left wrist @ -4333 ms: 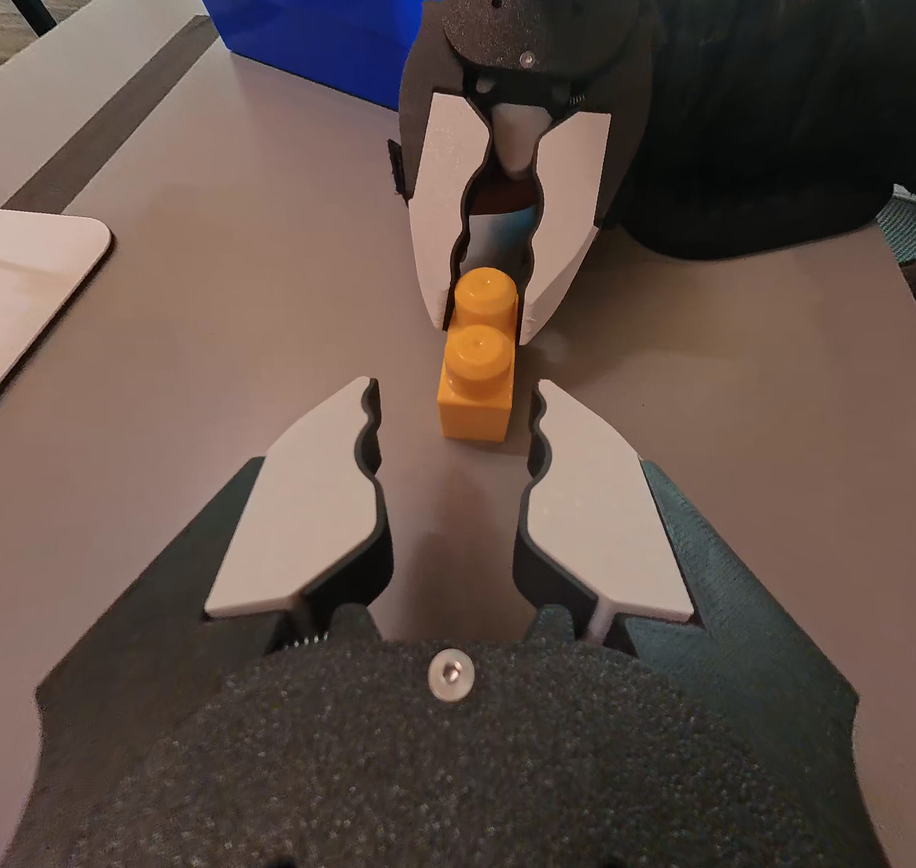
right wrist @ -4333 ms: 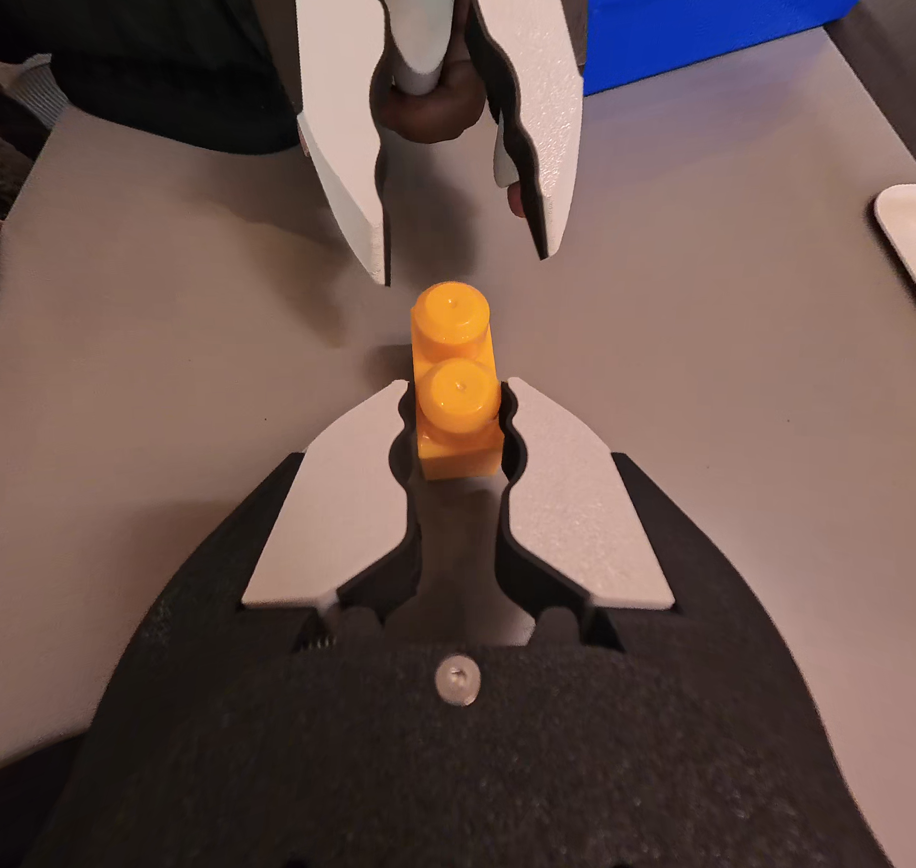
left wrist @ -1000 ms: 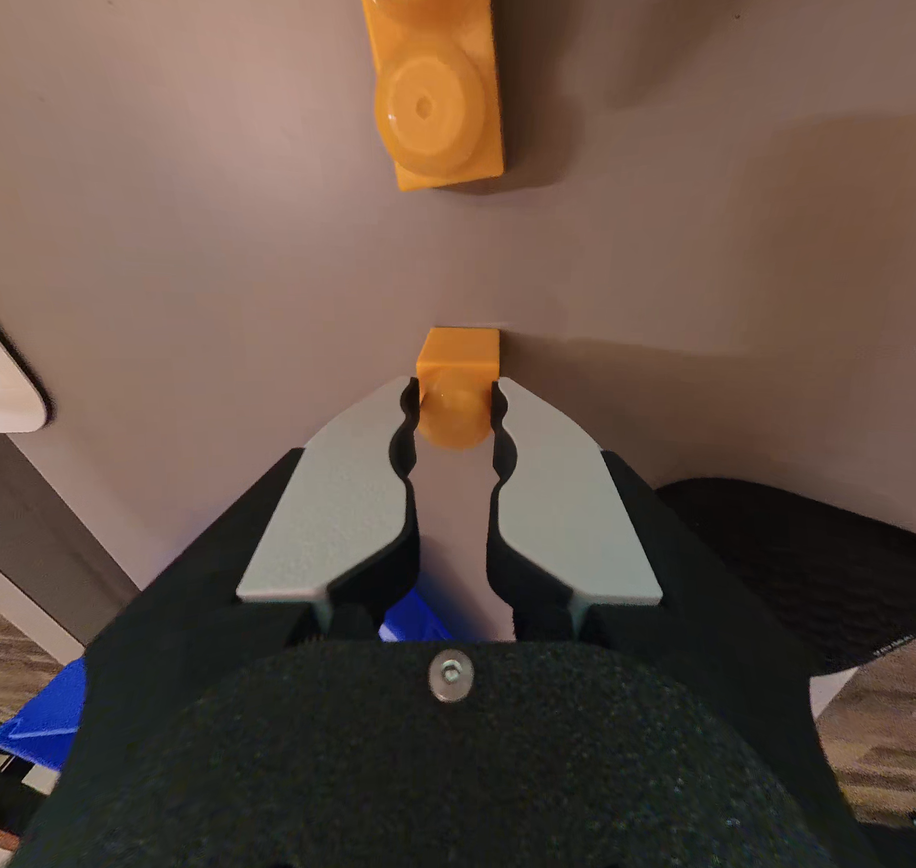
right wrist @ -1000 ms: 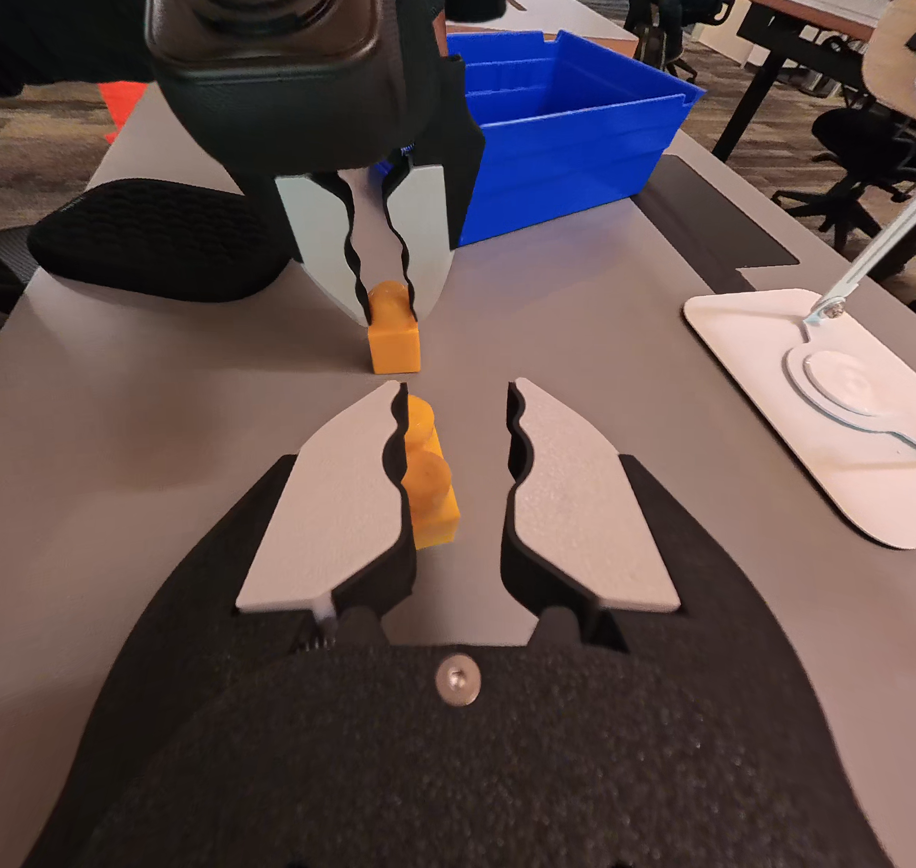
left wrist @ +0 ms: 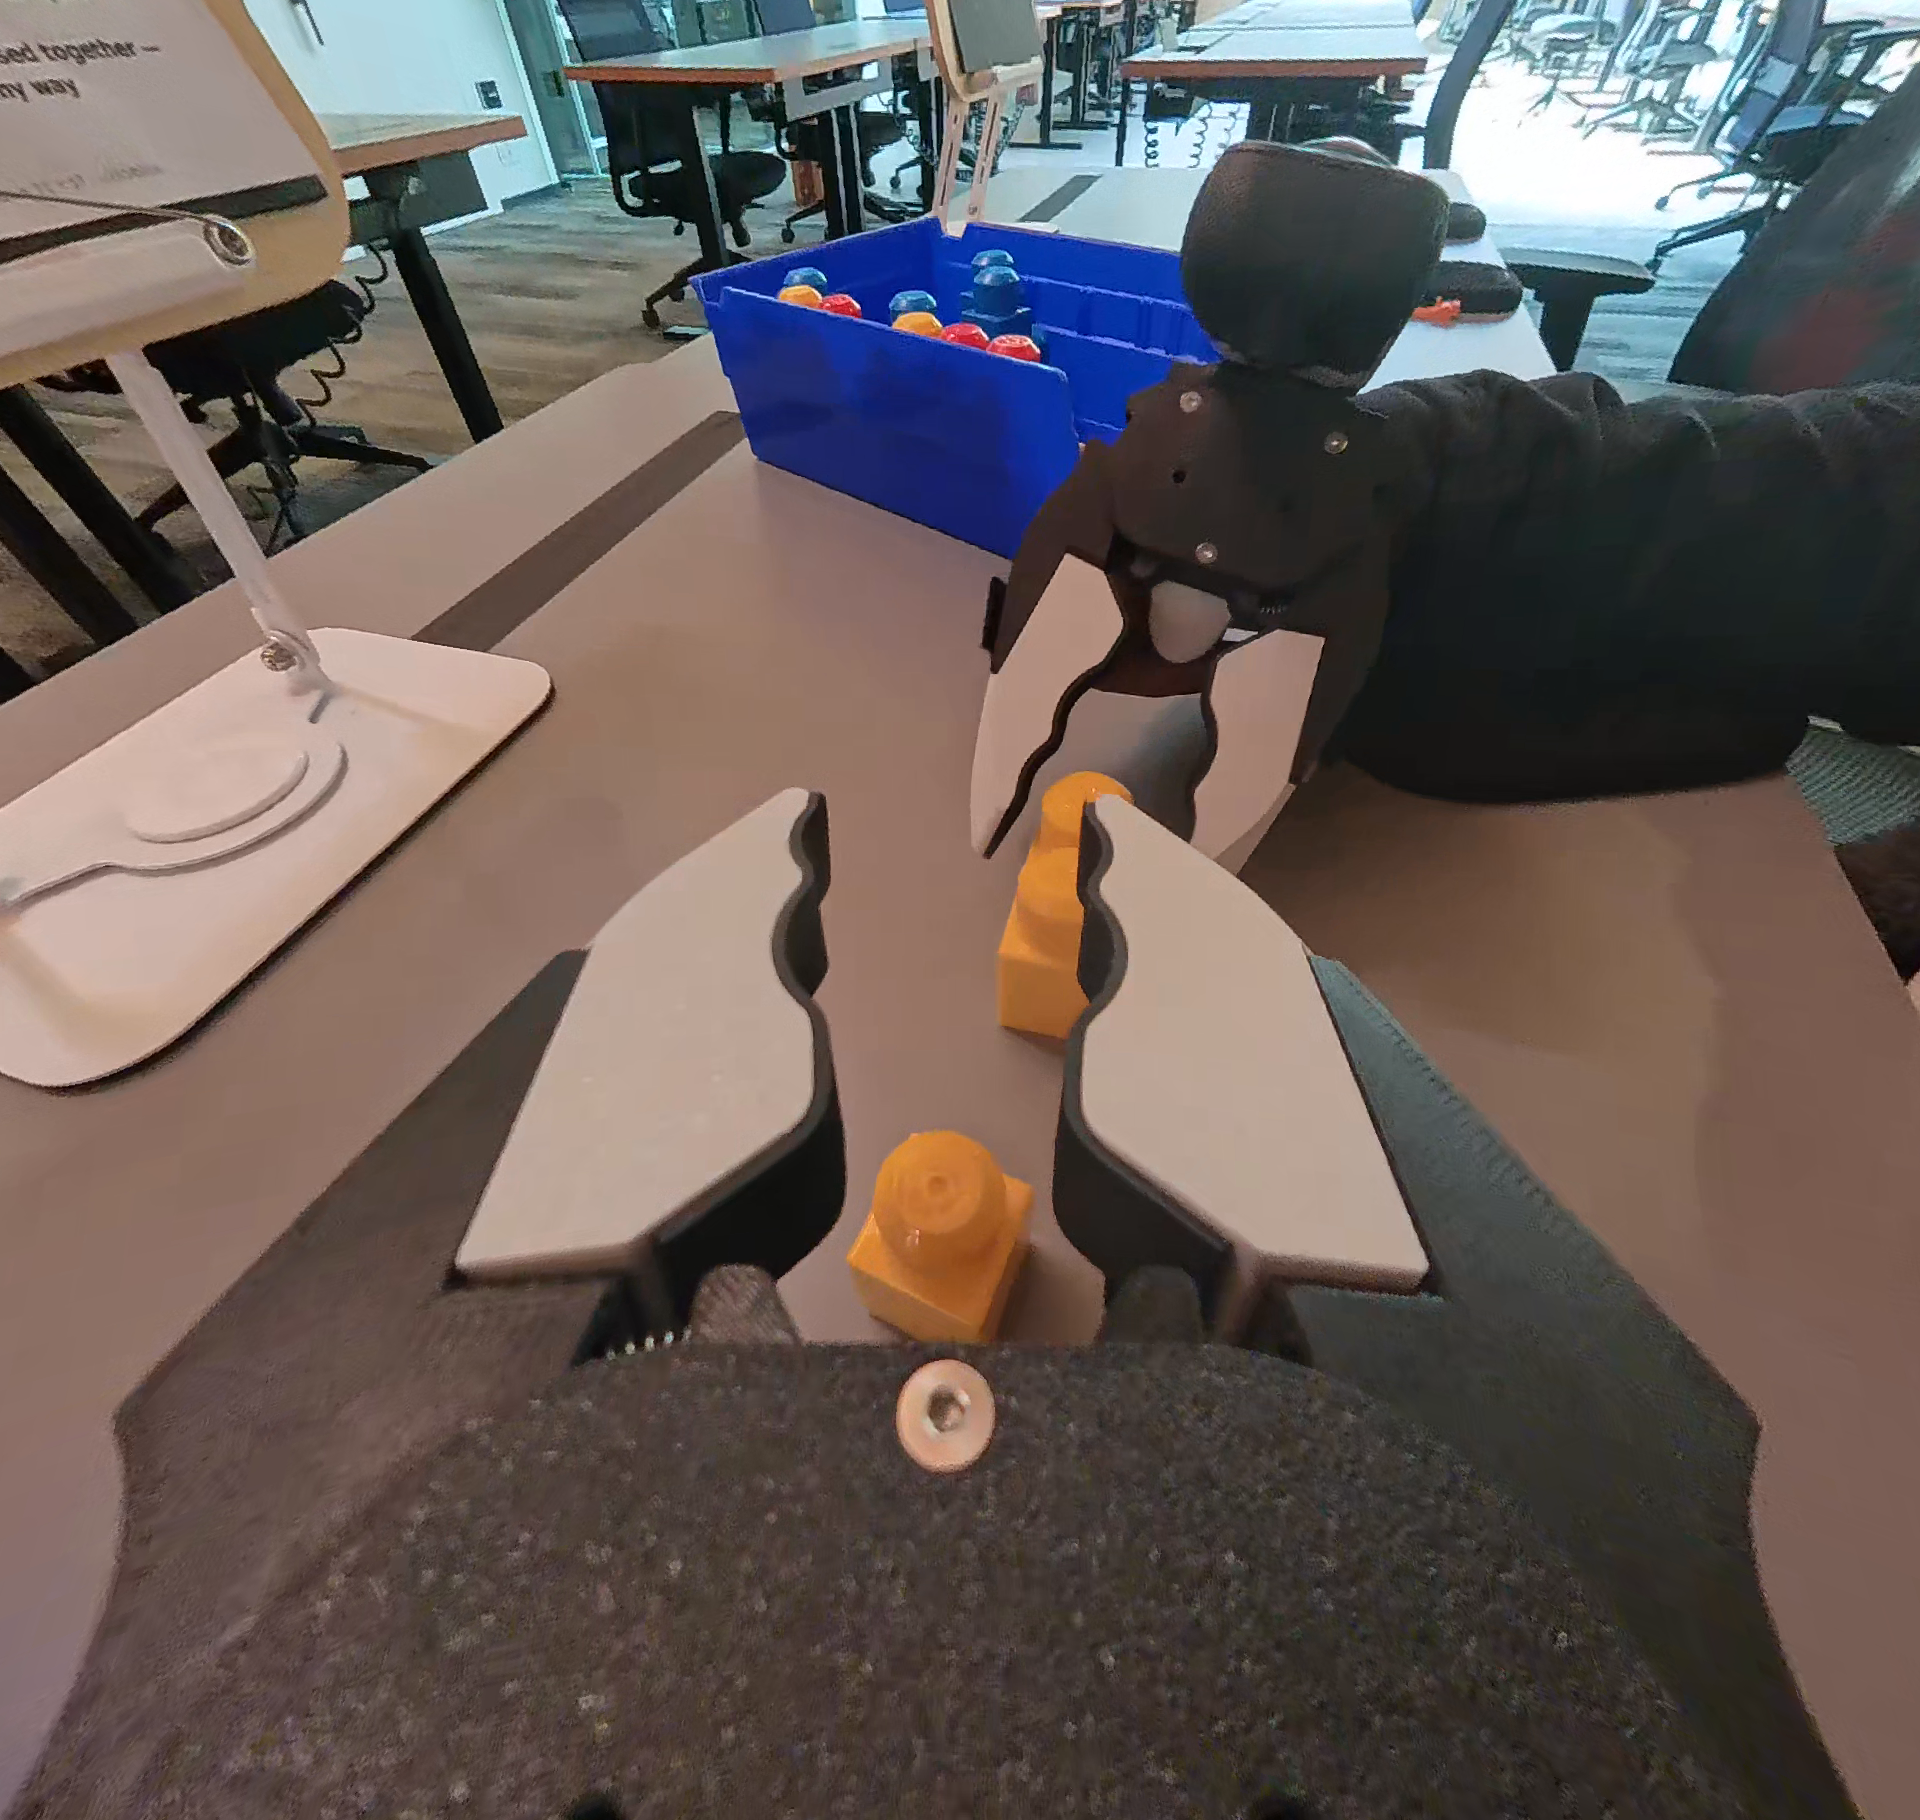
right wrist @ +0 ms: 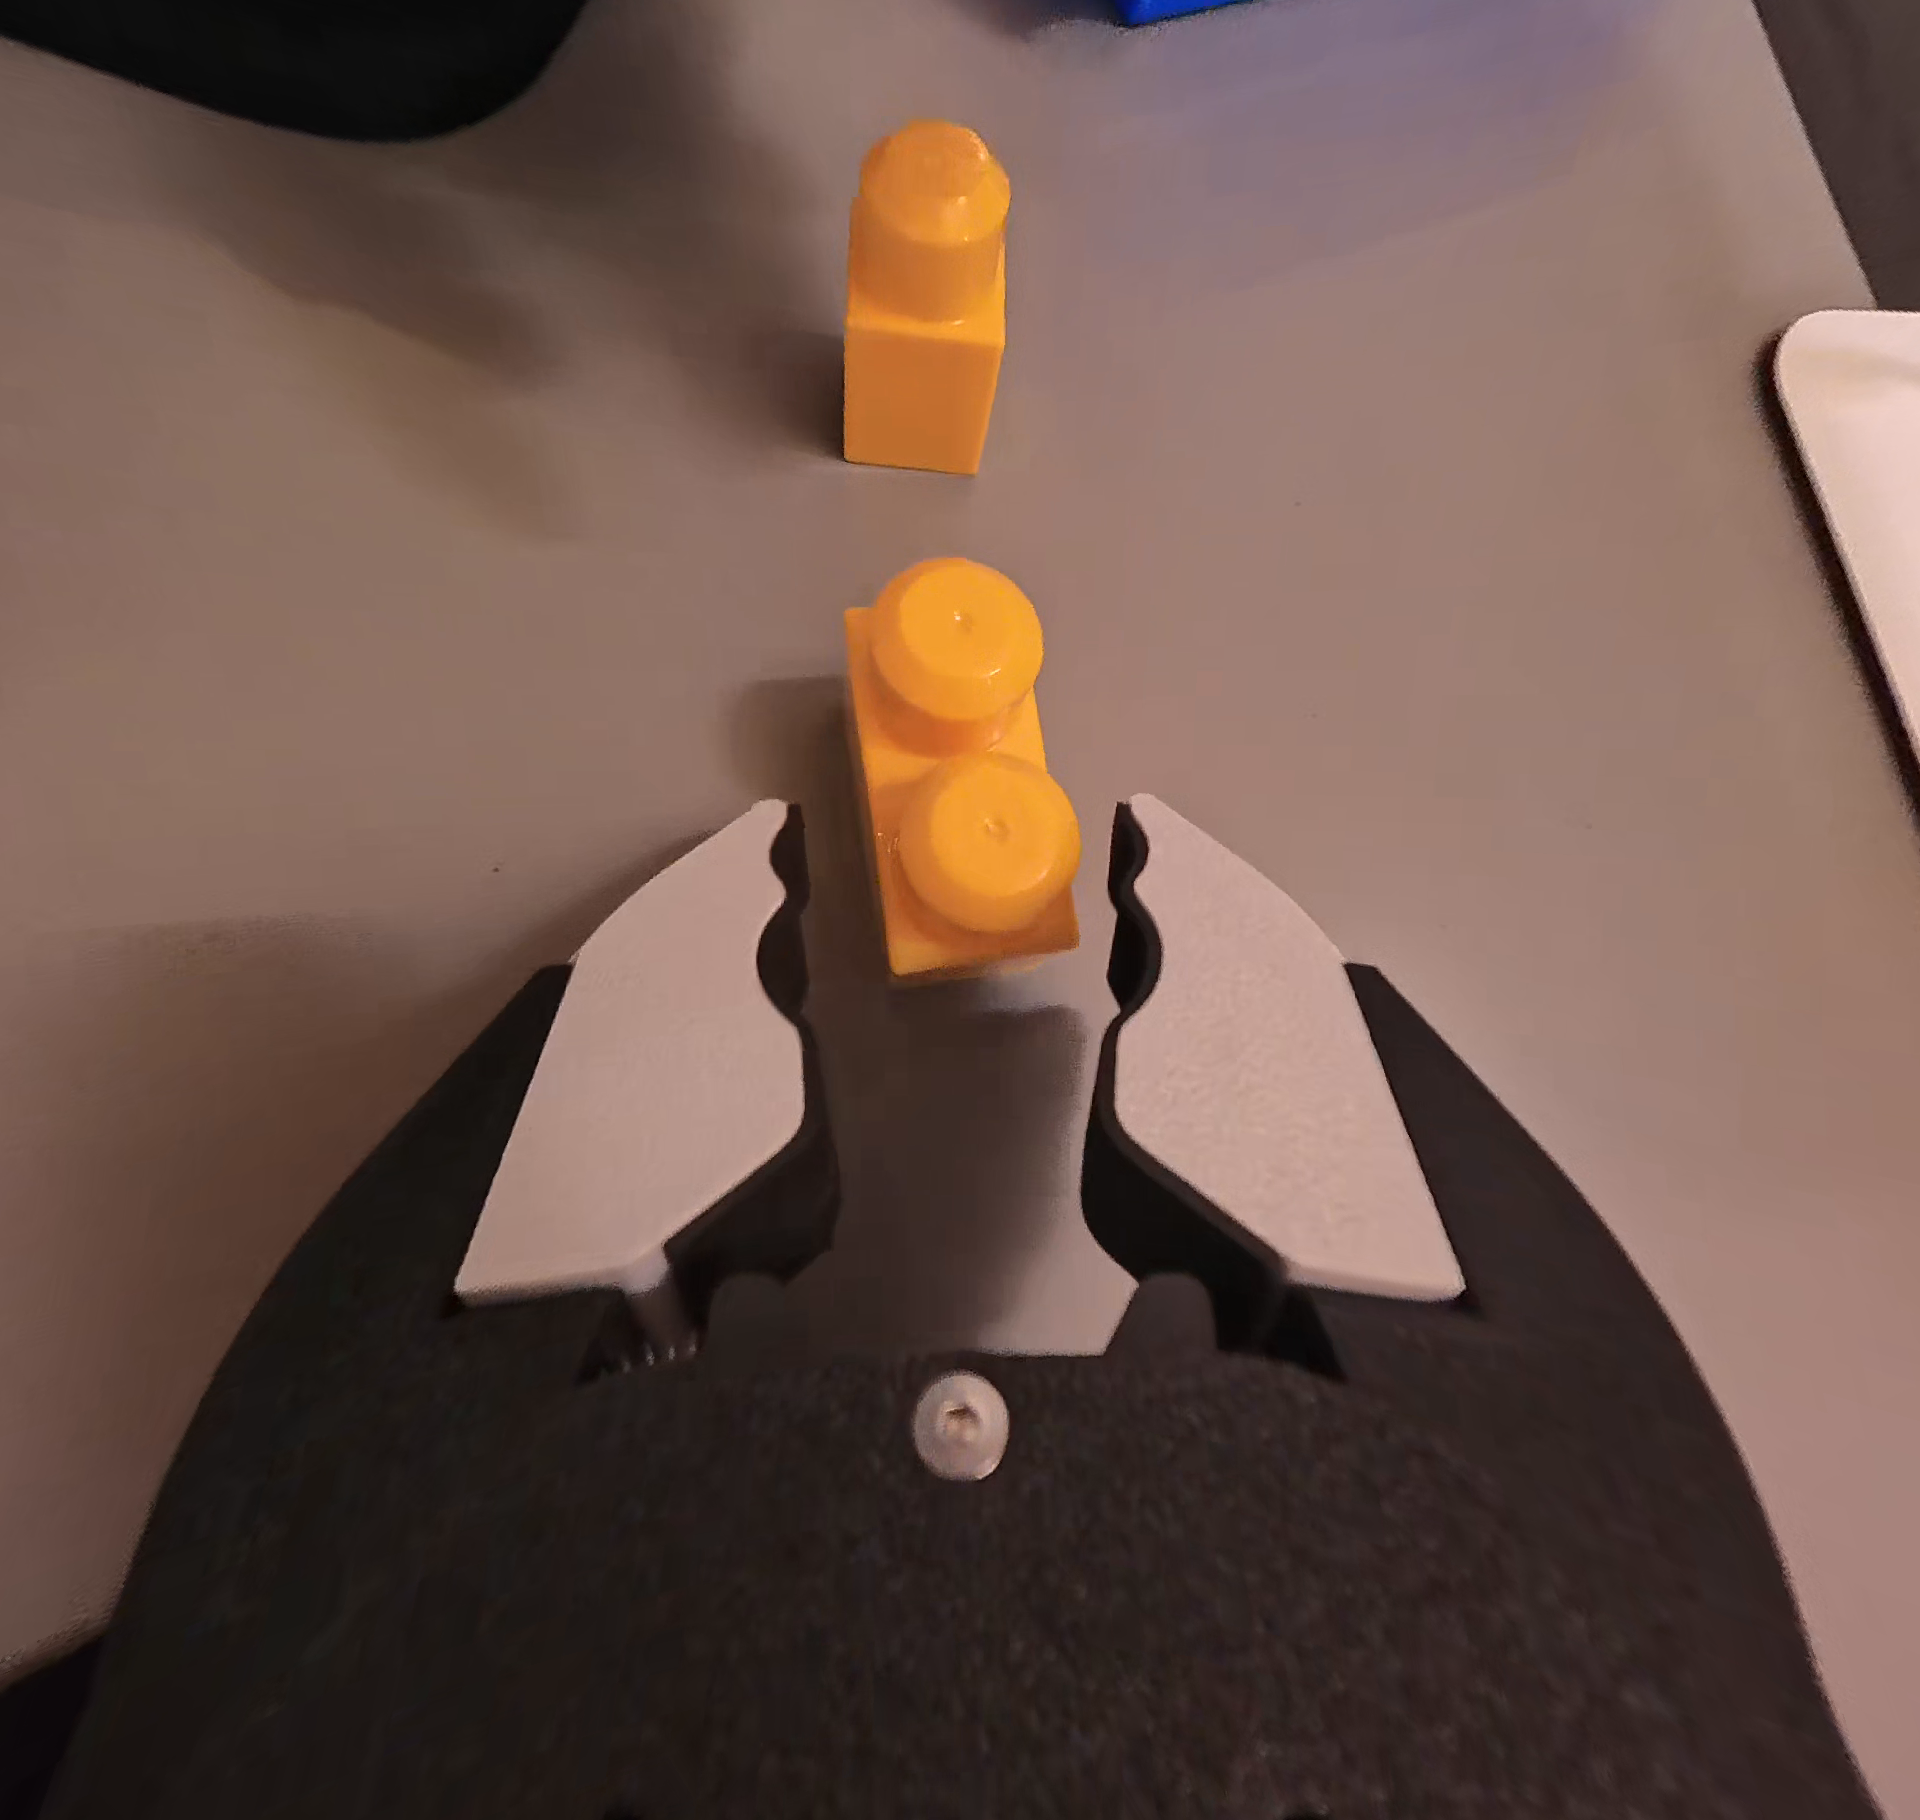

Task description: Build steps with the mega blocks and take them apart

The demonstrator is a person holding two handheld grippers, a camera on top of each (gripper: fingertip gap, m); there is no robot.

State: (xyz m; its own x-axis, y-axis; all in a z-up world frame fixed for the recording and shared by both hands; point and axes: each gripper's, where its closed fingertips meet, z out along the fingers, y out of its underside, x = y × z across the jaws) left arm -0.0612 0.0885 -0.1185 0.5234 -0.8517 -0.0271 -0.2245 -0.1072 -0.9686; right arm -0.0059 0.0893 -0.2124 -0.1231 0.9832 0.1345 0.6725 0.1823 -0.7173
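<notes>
Fingers of the left gripper [left wrist: 945, 939] are spread and hold nothing; the small orange one-stud plastic block [left wrist: 940, 1251] stands upright on the grey table [left wrist: 727, 690] low between them, near their roots. Beyond it, apart, lies the orange two-stud plastic block [right wrist: 961, 773], studs up, its near end between the parted, empty tips of the right gripper [right wrist: 956, 820]. Both blocks look light, stiff and smooth, likely to slip or tip if nudged. A pinch across the flat side walls, below the studs, seems safest. Farthest off sits the blue plastic bin [left wrist: 914, 409] of coloured blocks.
</notes>
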